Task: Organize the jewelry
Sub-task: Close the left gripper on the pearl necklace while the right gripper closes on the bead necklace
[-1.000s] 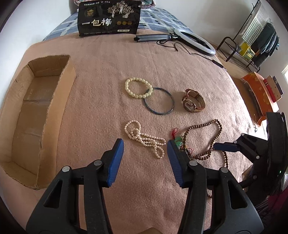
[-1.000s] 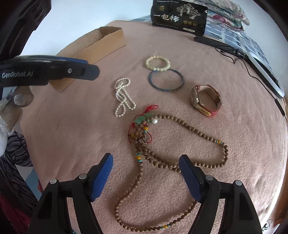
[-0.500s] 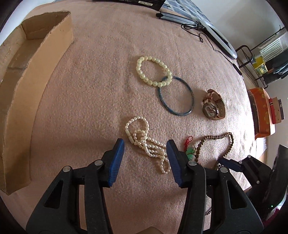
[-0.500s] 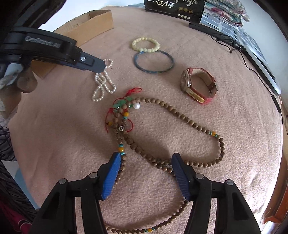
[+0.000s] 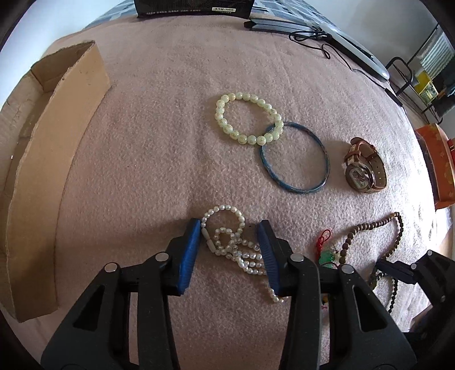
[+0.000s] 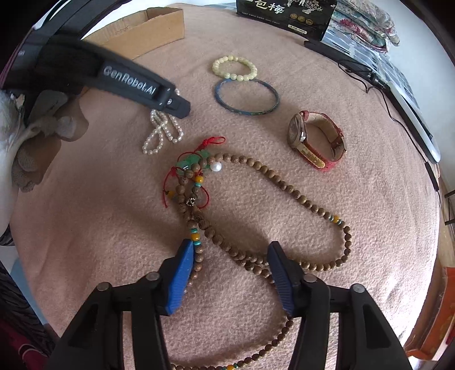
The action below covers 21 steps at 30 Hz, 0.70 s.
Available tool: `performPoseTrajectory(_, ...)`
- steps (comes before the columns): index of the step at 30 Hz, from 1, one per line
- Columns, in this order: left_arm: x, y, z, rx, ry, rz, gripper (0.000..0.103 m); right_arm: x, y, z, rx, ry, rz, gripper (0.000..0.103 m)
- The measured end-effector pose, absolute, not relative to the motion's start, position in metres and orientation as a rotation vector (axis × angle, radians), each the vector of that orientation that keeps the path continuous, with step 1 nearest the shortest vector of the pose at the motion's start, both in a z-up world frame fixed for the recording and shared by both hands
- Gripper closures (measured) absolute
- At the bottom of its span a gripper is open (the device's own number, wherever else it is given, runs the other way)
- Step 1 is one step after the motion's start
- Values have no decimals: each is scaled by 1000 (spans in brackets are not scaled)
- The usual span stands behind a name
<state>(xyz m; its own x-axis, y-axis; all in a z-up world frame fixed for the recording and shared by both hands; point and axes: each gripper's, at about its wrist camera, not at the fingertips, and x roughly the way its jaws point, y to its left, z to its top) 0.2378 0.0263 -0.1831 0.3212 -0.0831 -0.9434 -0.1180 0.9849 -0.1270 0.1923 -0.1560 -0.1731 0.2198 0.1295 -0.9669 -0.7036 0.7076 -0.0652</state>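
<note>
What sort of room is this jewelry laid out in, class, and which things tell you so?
Most likely a bedroom at home. The jewelry lies on a soft pink blanket, with patterned bedding at the far end, and a clothes rack stands against the wall to the side.

A white pearl strand (image 5: 233, 244) is lying on the pink blanket (image 5: 148, 159), beside a pale green bead bracelet (image 5: 247, 119) and a blue bangle (image 5: 295, 159). Brown wooden beads (image 6: 284, 187) are showing orange and turquoise accents, red cord and a green pendant.

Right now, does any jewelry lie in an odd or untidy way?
Yes. The pale bead bracelet overlaps the blue bangle at one edge. The wooden bead necklace crosses over itself, with red cord tangled at its green pendant.
</note>
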Motion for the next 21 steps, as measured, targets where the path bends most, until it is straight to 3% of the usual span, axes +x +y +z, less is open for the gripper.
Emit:
performPoseTrajectory(3,236,28,-182,-163,1232,30,84,191,-161,-170,-544,1231,597,71)
performPoseTrajectory(6,234,32,-181,-159,1225,30,94,195,-164,-168,-524,1239,581,83)
performPoseTrajectory(11,230,35,-176,-162,1210,27,98,196,-167,-164,-500,1233,571,86)
performPoseTrajectory(12,230,35,-173,-163,1204,25,98,197,-169,-161,-491,1229,566,93)
performPoseTrajectory(21,222,37,-135,-177,1115,-4,98,203,-188,-123,-330,1145,528,93)
